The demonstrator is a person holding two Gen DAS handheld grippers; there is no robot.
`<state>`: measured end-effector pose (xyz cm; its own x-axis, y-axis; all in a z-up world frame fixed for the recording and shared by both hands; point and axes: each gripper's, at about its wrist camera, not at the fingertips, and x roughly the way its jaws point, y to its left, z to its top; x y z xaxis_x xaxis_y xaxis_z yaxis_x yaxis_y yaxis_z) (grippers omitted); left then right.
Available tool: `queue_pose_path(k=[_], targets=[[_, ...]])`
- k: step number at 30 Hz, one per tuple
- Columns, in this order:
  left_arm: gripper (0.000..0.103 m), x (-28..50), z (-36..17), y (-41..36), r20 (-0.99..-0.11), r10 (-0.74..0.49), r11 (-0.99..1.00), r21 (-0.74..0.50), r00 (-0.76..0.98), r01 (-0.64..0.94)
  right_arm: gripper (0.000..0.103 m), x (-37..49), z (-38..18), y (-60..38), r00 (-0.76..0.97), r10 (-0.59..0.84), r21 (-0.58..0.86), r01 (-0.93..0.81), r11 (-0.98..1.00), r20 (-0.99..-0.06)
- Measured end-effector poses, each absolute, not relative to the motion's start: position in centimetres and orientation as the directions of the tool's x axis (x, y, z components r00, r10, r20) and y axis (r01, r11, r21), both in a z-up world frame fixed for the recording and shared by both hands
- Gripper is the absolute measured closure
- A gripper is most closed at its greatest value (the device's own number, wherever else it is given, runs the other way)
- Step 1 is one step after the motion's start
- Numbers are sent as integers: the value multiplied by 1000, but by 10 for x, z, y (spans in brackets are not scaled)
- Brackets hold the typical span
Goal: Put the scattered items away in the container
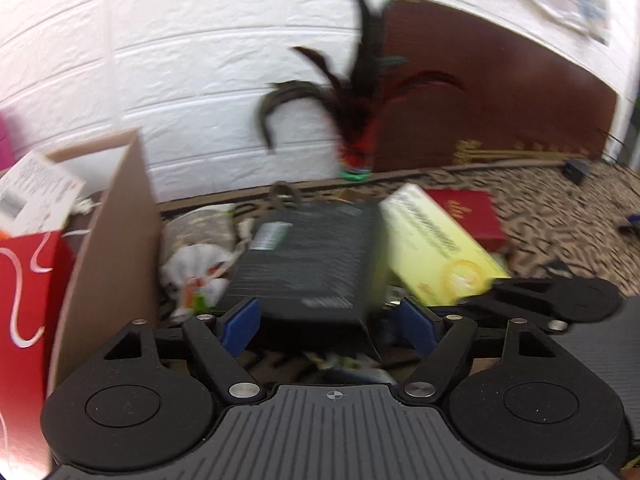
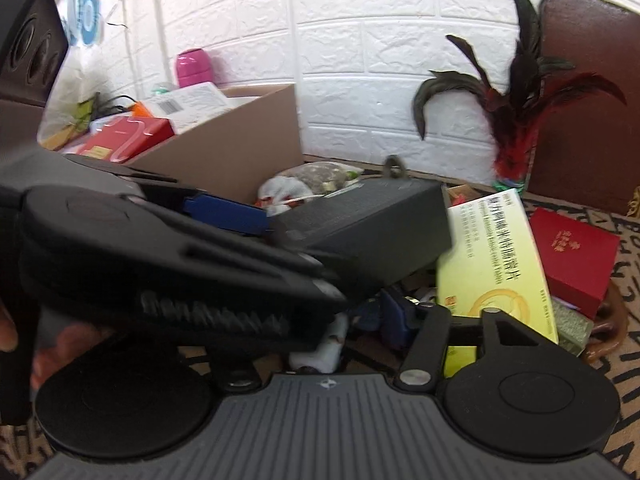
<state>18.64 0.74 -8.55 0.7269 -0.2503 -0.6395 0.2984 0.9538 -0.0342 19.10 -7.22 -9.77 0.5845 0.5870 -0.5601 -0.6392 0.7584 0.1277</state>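
My left gripper [image 1: 328,324] is shut on a black box [image 1: 308,264], held between its blue pads above the patterned cloth; the box also shows in the right wrist view [image 2: 372,224]. A yellow medicine box [image 1: 436,248] leans beside it, also in the right wrist view [image 2: 492,256]. The cardboard container [image 1: 108,232] stands at the left and holds a red box [image 1: 24,264] and a white box [image 1: 36,192]. In the right wrist view the left gripper [image 2: 160,248] hides most of my right gripper; one blue pad [image 2: 394,312] shows, and whether the jaws are open or shut is unclear.
A red gift box [image 2: 572,256] lies at the right. A feather duster [image 2: 516,120] stands against the white brick wall. A white plastic bag [image 1: 196,272] and a clear bag [image 2: 324,176] lie by the container. A brown chair back [image 1: 500,92] is behind.
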Motion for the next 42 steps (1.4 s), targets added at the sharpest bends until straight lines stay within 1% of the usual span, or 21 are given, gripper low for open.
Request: queue_pose_path(k=[1, 3, 4, 5, 6, 7, 8, 9, 10, 11, 12, 13, 15, 18, 21, 25, 29, 35, 36, 39, 42], targets=[[30, 185, -84, 6, -642, -269, 950, -54, 718, 308, 45, 187, -97, -73, 582, 592, 122, -648, 752, -557], [56, 184, -85, 9, -650, -356, 926, -145, 672, 350, 45, 181, -95, -74, 594, 577, 104, -641, 760, -561], [58, 184, -87, 11, -653, -396, 913, -203, 645, 355, 45, 179, -96, -77, 591, 573, 112, -634, 765, -567], [49, 182, -89, 14, -659, -414, 907, -244, 628, 342, 45, 177, -96, -81, 589, 574, 126, -627, 769, -569], [42, 181, -91, 15, -665, -424, 904, -270, 615, 331, 46, 174, -97, -86, 590, 577, 137, -622, 771, -566], [40, 178, -92, 16, -669, -418, 907, -275, 615, 318, 46, 171, -96, -90, 596, 577, 141, -617, 774, -559], [34, 174, -92, 16, -663, -394, 919, -258, 637, 300, 44, 169, -96, -93, 606, 569, 137, -608, 782, -556], [23, 169, -90, 17, -650, -358, 933, -228, 670, 278, 39, 167, -95, -96, 618, 556, 125, -600, 790, -556], [18, 165, -88, 17, -635, -316, 948, -195, 705, 250, 30, 165, -93, -98, 631, 543, 108, -592, 798, -554], [10, 161, -85, 17, -615, -274, 962, -168, 740, 216, 25, 164, -91, -100, 645, 531, 92, -585, 806, -549], [6, 159, -82, 17, -591, -237, 972, -149, 771, 184, 16, 163, -90, -102, 661, 520, 73, -579, 812, -542], [5, 157, -79, 17, -568, -211, 977, -138, 795, 161, 8, 163, -87, -103, 677, 509, 51, -574, 817, -532], [0, 159, -76, 15, -545, -173, 985, -114, 820, 132, 3, 166, -83, -103, 693, 503, 5, -585, 811, -517], [0, 168, -78, 9, -555, -138, 990, -83, 820, 111, 0, 176, -78, -105, 689, 527, -45, -627, 778, -498], [0, 177, -83, 8, -576, -135, 991, -69, 806, 117, 0, 194, -78, -103, 654, 548, -93, -682, 725, -522], [0, 186, -88, 16, -585, -173, 985, -92, 792, 147, 0, 220, -82, -103, 601, 581, -137, -750, 647, -549], [0, 195, -96, 20, -593, -177, 984, -91, 785, 152, 0, 245, -82, -100, 531, 619, -153, -816, 557, -578], [0, 205, -101, 22, -586, -203, 979, -126, 785, 159, 0, 255, -84, -85, 428, 663, -239, -902, 361, -615], [0, 206, -101, 22, -584, -204, 979, -124, 785, 162, 0, 258, -86, -81, 408, 663, -238, -912, 335, -627], [1, 210, -101, 23, -571, -209, 978, -116, 794, 173, 0, 270, -88, -75, 337, 685, -165, -938, 306, -645], [5, 216, -100, 25, -568, -242, 970, -116, 787, 214, 0, 273, -95, -70, 281, 714, -90, -952, 294, -641]])
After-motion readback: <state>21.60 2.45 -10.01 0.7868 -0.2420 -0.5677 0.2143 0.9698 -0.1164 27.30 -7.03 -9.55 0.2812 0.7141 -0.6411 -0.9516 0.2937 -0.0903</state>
